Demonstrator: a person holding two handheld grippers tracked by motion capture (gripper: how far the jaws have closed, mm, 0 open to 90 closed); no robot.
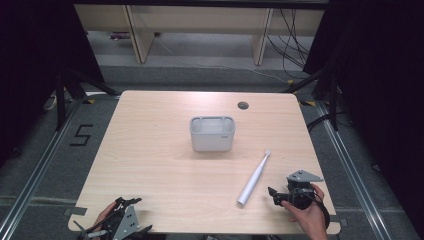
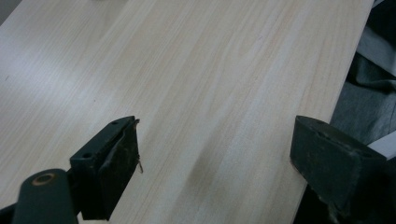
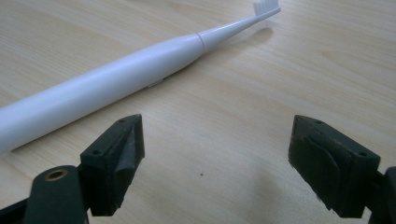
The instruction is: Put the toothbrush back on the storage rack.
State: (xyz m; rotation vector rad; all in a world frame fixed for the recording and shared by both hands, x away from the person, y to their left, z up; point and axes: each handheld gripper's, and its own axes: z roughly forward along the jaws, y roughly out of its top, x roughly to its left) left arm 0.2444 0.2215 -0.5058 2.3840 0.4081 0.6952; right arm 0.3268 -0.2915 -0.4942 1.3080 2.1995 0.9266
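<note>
Our right gripper [image 1: 278, 196], jaws wide and holding nothing, waits low right beside the white toothbrush [image 1: 254, 178] lying on the bench [image 1: 150, 150], so next we should slide over and pinch its handle.

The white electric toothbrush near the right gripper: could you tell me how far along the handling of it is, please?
Nothing looks done yet: the white electric toothbrush lies flat on the pale wooden table, apart from the grey plastic holder. In hand: the right gripper hovers beside it, jaws open. Gripping and lifting remain.
</note>
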